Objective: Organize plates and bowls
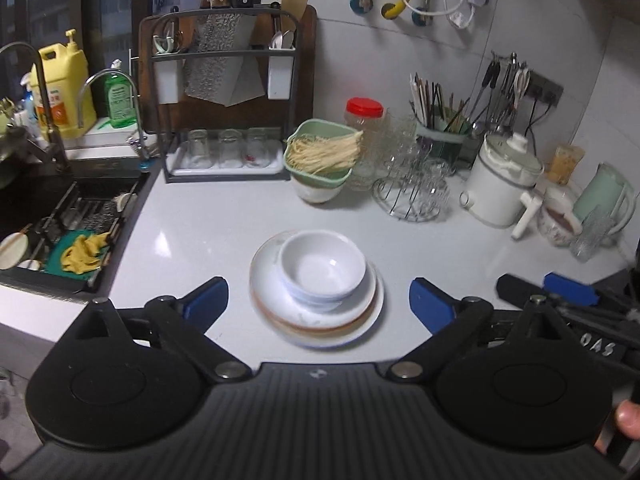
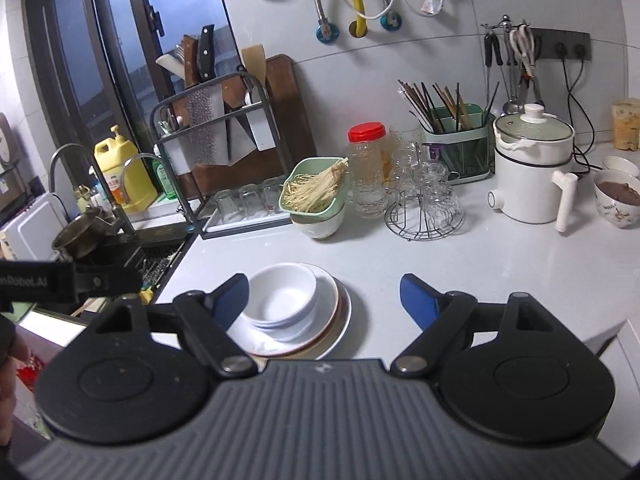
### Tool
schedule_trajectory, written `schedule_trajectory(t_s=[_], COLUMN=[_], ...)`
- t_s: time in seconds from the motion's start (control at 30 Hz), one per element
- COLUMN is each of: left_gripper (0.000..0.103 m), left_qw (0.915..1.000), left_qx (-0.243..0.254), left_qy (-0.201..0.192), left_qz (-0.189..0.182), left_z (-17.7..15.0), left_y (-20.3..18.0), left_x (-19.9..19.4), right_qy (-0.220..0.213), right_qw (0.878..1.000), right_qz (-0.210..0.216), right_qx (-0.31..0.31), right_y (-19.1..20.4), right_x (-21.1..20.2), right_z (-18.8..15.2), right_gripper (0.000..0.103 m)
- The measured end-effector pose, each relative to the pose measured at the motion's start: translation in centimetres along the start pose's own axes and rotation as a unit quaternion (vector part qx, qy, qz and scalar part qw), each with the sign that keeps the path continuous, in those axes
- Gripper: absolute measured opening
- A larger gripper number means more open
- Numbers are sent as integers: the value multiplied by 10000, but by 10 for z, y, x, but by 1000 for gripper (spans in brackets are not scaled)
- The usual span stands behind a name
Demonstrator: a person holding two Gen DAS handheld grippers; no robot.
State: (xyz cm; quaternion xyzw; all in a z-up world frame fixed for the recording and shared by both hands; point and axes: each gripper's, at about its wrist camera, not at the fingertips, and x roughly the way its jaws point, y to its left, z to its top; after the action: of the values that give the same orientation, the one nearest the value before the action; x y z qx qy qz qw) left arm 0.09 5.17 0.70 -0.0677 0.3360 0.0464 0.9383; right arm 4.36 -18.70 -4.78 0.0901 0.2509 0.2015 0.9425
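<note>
A stack of white bowls (image 1: 322,270) sits on a stack of plates (image 1: 320,324) on the white counter. The plates are white with a brown-rimmed one among them. My left gripper (image 1: 318,300) is open and empty, its blue fingertips either side of the stack and above it. In the right wrist view the bowls (image 2: 282,294) and plates (image 2: 320,332) lie by the left fingertip. My right gripper (image 2: 324,300) is open and empty, with most of its gap over bare counter right of the stack. It also shows in the left wrist view (image 1: 560,292) at the right edge.
A green basket of noodles (image 1: 320,152) on a white bowl stands behind the stack. A wire rack of glasses (image 1: 416,188), a red-lidded jar (image 1: 364,128), a white cooker (image 1: 504,180) and a chopstick holder (image 2: 456,140) line the back. The sink (image 1: 60,232) lies left.
</note>
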Motion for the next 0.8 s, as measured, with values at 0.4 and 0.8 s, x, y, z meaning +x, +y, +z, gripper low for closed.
schedule_trajectory(t_s=[0.4,0.8], left_gripper=[99,99], left_qw=[9997,9994], left_qx=[229,233], left_qy=[15,183], left_qz=[51,153], left_z=[-49,-83], left_y=[-16,-1], left_x=[-30,-42], right_qy=[-25,174], right_qw=[10000,9997], right_qz=[3,-143], right_qx=[-1,-42], right_y=[7,21], right_x=[-42,-56], right_z=[-32,-66], right_gripper=[84,84])
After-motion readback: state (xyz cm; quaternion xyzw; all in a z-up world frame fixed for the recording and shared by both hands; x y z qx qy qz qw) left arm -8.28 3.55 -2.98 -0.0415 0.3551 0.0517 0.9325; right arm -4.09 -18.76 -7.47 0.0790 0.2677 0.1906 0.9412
